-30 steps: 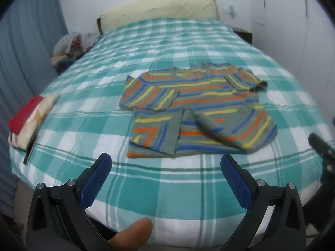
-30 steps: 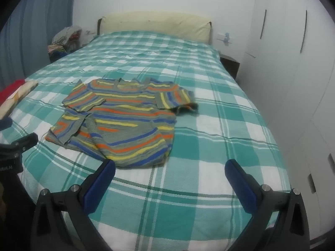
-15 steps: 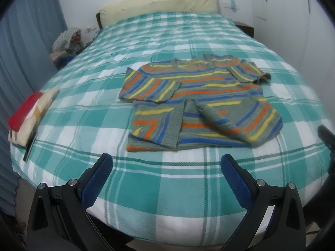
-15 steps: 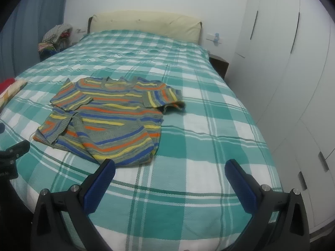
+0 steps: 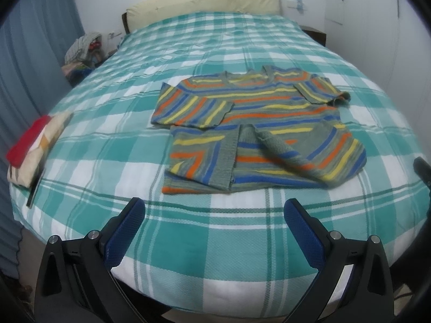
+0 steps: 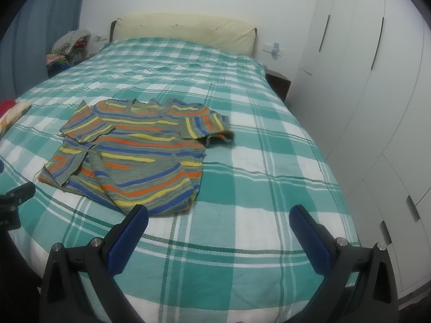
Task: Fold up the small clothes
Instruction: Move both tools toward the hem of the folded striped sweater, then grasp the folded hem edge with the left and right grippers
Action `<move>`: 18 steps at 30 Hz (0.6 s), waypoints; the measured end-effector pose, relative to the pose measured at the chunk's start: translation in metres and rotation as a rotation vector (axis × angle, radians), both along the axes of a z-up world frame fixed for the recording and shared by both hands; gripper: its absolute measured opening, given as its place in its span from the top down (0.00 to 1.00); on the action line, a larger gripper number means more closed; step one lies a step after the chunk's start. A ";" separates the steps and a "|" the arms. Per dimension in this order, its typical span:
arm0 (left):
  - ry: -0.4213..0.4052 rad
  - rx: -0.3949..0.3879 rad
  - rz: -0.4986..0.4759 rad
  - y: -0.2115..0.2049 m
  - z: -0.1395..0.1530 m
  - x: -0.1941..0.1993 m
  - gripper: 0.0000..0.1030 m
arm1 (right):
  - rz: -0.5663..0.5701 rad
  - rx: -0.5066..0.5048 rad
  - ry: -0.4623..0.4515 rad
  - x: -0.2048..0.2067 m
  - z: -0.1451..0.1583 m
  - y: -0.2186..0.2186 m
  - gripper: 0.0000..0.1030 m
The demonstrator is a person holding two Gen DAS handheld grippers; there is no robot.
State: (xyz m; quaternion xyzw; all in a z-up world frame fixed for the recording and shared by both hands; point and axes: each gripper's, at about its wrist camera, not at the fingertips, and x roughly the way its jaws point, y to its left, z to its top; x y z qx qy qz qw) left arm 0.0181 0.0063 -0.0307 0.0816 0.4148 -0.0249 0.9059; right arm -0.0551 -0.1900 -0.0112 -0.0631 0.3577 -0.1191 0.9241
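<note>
A small grey knitted sweater (image 5: pixel 258 123) with orange, yellow and blue stripes lies on the green-and-white checked bed (image 5: pixel 188 242). Its bottom hem is crumpled and partly turned over, and both short sleeves lie spread out. It also shows in the right wrist view (image 6: pixel 134 156). My left gripper (image 5: pixel 214 212) is open and empty, hovering above the bed's near edge, short of the hem. My right gripper (image 6: pixel 219 218) is open and empty, with its left finger (image 6: pixel 129 231) close to the sweater's near right corner.
A folded red and cream cloth (image 5: pixel 35 145) lies at the bed's left edge. A cream headboard (image 5: pixel 204 2) and a pile of clothes (image 5: pixel 83 51) are at the far end. White wardrobe doors (image 6: pixel 377 107) stand along the right side. A blue curtain (image 5: pixel 29 53) hangs left.
Both grippers have moved forward towards the sweater, which now looks larger and closer in both views. The thumb seen under the left gripper is out of view. Both stay open.
</note>
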 end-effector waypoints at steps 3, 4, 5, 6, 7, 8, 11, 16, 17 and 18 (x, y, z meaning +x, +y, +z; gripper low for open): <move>0.021 -0.012 -0.010 0.009 -0.005 0.005 0.00 | -0.007 0.004 -0.002 0.001 0.000 -0.001 0.00; 0.028 -0.019 -0.005 0.012 -0.007 0.006 0.00 | -0.009 0.007 -0.004 0.001 -0.001 -0.003 0.00; 0.034 -0.025 0.000 0.016 -0.009 0.007 0.00 | -0.010 0.010 -0.004 0.001 -0.002 -0.004 0.00; 0.042 -0.032 0.003 0.020 -0.011 0.010 0.00 | -0.007 0.015 -0.004 0.003 -0.004 -0.004 0.00; 0.047 -0.035 0.001 0.022 -0.013 0.012 0.00 | -0.002 0.021 -0.004 0.003 -0.006 -0.005 0.00; 0.053 -0.037 0.001 0.026 -0.014 0.015 0.00 | 0.014 0.040 -0.001 0.006 -0.008 -0.005 0.00; 0.070 -0.065 0.021 0.044 -0.020 0.029 0.00 | 0.135 0.149 -0.003 0.019 -0.015 -0.013 0.00; 0.176 -0.131 -0.103 0.052 -0.046 0.068 0.00 | 0.261 0.216 0.035 0.070 -0.031 -0.032 0.00; 0.188 -0.123 -0.126 0.048 -0.051 0.073 0.01 | 0.281 0.225 0.056 0.083 -0.035 -0.035 0.01; 0.199 -0.107 -0.148 0.042 -0.058 0.077 0.01 | 0.301 0.233 0.082 0.099 -0.040 -0.037 0.01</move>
